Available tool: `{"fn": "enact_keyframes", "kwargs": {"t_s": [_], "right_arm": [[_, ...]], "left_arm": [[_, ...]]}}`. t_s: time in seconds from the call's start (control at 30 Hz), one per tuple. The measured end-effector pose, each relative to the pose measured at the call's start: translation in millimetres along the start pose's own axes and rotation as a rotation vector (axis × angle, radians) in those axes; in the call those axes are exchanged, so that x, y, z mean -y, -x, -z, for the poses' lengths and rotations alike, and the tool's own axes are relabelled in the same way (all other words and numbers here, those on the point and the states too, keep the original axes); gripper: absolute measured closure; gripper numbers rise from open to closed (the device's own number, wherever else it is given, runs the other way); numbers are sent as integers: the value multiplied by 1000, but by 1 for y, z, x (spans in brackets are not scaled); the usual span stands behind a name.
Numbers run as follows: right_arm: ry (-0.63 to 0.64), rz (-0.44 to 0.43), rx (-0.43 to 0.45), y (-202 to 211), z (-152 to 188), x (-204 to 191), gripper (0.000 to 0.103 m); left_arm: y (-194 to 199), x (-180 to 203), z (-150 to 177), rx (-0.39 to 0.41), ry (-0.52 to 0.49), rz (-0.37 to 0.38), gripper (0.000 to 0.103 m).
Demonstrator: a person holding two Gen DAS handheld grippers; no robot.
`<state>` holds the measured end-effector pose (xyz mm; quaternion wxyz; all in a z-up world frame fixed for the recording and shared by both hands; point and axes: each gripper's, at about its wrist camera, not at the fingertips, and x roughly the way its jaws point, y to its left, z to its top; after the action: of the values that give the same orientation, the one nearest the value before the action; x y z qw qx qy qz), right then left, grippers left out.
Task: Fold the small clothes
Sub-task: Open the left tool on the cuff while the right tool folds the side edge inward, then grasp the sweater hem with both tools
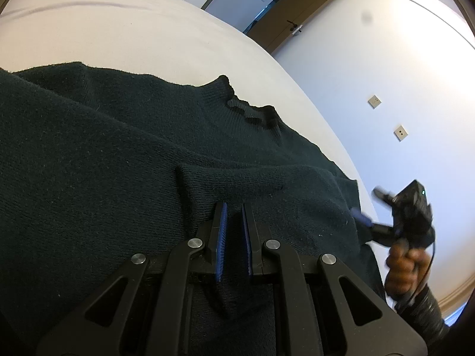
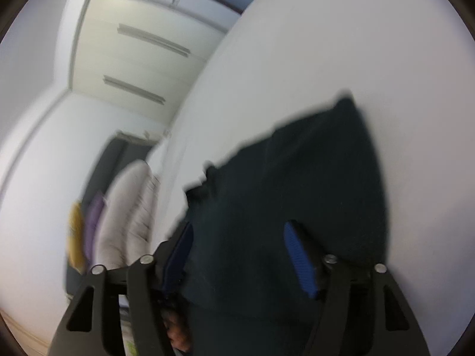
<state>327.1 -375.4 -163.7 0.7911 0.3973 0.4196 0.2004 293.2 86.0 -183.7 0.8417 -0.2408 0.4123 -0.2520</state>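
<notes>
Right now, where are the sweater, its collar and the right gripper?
sweater (image 1: 104, 154), left wrist view, on its knit body.
collar (image 1: 249, 109), left wrist view, on the ribbed neck edge.
right gripper (image 2: 237, 255), right wrist view, between its fingertips.

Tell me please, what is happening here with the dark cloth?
A person is folding a dark green knitted sweater on a white surface, with a gripper in each hand. The left gripper is shut on a fold of the knit. The right gripper is at the sweater's other edge, jaws standing apart with cloth between them and not pressing it. The fold is not finished.
</notes>
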Motion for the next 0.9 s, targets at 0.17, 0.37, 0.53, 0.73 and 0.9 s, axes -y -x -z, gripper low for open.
{"fn": "enact_keyframes", "kwargs": {"t_s": [0.17, 0.37, 0.53, 0.73, 0.9], "right_arm": [[38, 28, 12, 15, 16, -3, 36], [-77, -160, 117, 63, 31, 5, 35], [-201, -233, 238, 93, 22, 27, 34], [-149, -208, 129, 60, 14, 17, 34], [-90, -69, -7, 20, 27, 28, 57]], "left_arm": [[7, -2, 0, -1, 7, -7, 92], [22, -9, 5, 14, 25, -33, 93], [25, -3, 9, 21, -9, -88, 93], [24, -8, 10, 24, 0, -78, 93], [25, -10, 10, 23, 2, -72, 93]]}}
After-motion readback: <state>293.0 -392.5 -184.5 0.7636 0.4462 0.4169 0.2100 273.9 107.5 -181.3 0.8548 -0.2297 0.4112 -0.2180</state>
